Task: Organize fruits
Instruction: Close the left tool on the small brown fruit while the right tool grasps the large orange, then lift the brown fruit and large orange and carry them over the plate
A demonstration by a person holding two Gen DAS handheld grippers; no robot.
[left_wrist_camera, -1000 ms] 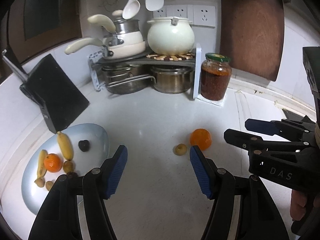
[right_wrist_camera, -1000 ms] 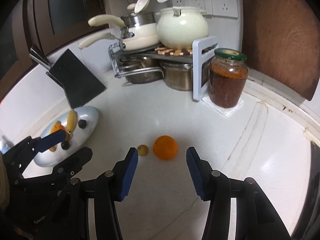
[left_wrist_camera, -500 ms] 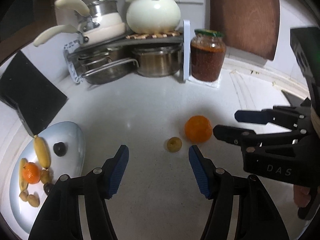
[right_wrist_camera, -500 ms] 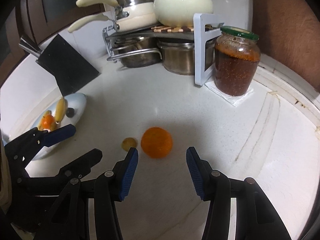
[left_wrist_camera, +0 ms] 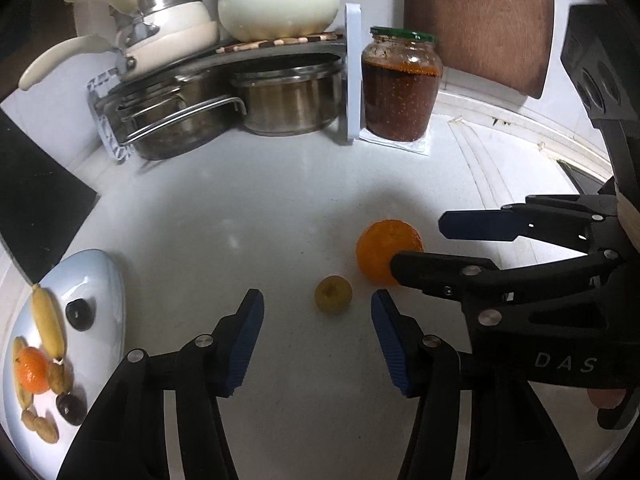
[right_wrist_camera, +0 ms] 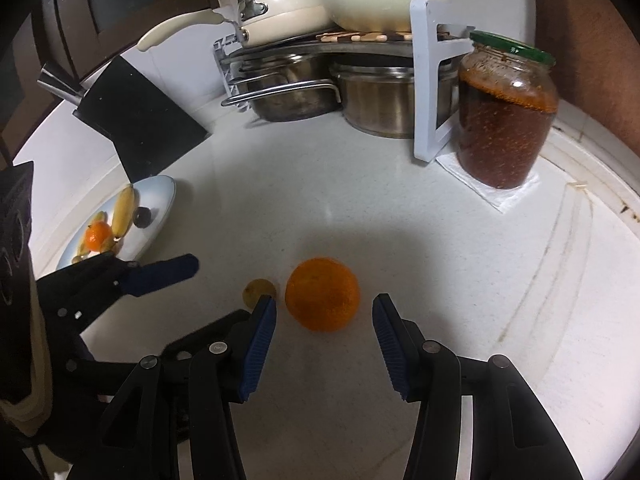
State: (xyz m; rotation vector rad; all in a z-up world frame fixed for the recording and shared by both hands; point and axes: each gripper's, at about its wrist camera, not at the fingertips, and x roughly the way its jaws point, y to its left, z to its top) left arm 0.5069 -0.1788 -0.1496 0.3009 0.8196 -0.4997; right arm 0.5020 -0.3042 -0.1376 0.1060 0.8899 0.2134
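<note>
A small yellow-green fruit (left_wrist_camera: 333,299) lies on the white counter just ahead of my left gripper (left_wrist_camera: 318,312). Its jaws are closing, and the blue pads stand apart from the fruit without touching it. Right beside it sits an orange (right_wrist_camera: 322,294), also seen as the orange (left_wrist_camera: 380,248) in the left wrist view. My right gripper (right_wrist_camera: 324,314) is open, with the orange just beyond its fingertips and no contact. The small fruit (right_wrist_camera: 259,290) peeks out behind the right gripper's left finger. A pale blue plate (left_wrist_camera: 102,280) at the left holds bananas, a mandarin, dark fruits and several nuts.
A jar of red paste (left_wrist_camera: 400,88) stands on a napkin at the back. Left of it, a corner rack (left_wrist_camera: 224,52) carries steel pots, a white pan and a cream pot. A black knife block (right_wrist_camera: 138,120) stands behind the plate. A brown cutting board (left_wrist_camera: 476,20) leans on the wall.
Both grippers have come down and forward toward the two fruits, which now look larger and nearer. The left gripper's jaws have narrowed a little. The right gripper's opening is unchanged.
</note>
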